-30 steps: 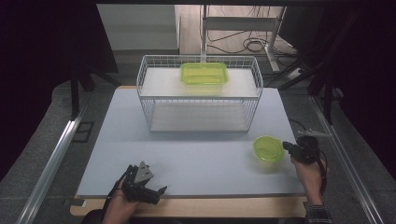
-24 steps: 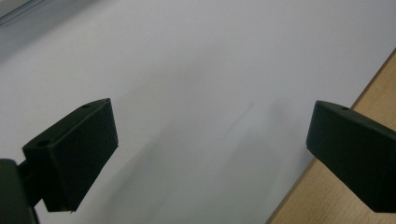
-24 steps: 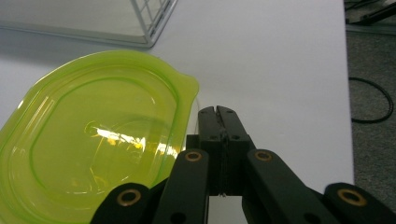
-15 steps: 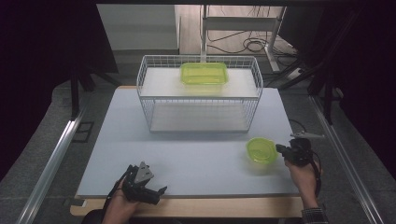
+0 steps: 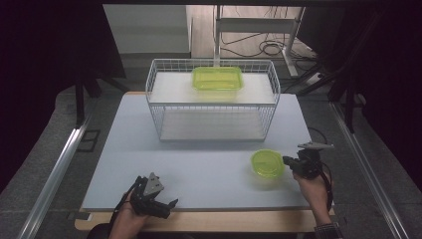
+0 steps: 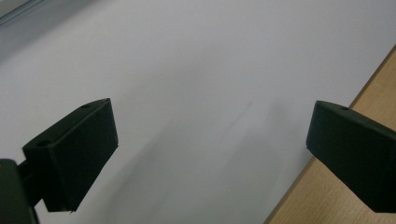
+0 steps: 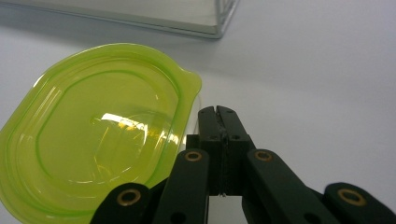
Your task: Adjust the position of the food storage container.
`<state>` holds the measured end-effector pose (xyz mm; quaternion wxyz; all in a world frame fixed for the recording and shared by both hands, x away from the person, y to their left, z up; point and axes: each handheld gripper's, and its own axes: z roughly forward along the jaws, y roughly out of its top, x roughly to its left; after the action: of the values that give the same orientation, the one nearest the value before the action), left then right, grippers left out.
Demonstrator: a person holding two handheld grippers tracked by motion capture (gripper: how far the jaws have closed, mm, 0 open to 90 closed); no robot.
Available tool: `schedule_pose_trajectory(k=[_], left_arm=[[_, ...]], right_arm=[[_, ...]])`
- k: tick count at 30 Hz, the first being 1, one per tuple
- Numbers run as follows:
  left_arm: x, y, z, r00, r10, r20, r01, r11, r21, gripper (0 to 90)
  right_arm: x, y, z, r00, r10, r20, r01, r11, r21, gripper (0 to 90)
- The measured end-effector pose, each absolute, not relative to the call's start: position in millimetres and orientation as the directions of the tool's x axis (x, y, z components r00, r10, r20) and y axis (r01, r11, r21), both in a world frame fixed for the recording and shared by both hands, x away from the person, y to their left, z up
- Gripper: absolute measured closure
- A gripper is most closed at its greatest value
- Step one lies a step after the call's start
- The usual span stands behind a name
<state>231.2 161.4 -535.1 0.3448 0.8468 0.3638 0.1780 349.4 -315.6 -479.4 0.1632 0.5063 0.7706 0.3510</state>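
A round clear container with a lime-green lid [image 5: 267,163] [image 7: 102,135] lies on the white table top [image 5: 199,159] at the front right. My right gripper [image 5: 288,161] [image 7: 217,110] is shut with nothing between its jaws. It sits just right of the container, its left jaw against the lid's edge. My left gripper [image 5: 160,204] [image 6: 210,154] rests at the table's front left edge, jaws wide open and empty over the bare white surface. A rectangular container with a lime-green lid [image 5: 217,78] sits on the upper shelf of the white wire rack [image 5: 214,102].
The wire rack stands at the back middle of the table, its lower shelf [image 5: 211,124] bare. A wooden strip [image 5: 239,221] [image 6: 355,200] borders the table's front. Metal rails [image 5: 54,174] run along both sides. Cables [image 5: 268,47] lie on the floor behind.
My right gripper has moved left, and the round container has slid left along with it. The left gripper has stayed put.
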Motion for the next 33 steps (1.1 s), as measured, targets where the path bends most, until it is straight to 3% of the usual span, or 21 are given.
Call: schedule_pose_trajectory(k=[33], left_arm=[[231.1, 160.0, -535.5, 0.678, 0.732, 0.057, 0.492, -0.51, 0.706, 1.9]], right_arm=[[336.2, -247.8, -485.6, -0.568, 0.803, 0.18, 0.653, 0.307, 0.693, 89.0]])
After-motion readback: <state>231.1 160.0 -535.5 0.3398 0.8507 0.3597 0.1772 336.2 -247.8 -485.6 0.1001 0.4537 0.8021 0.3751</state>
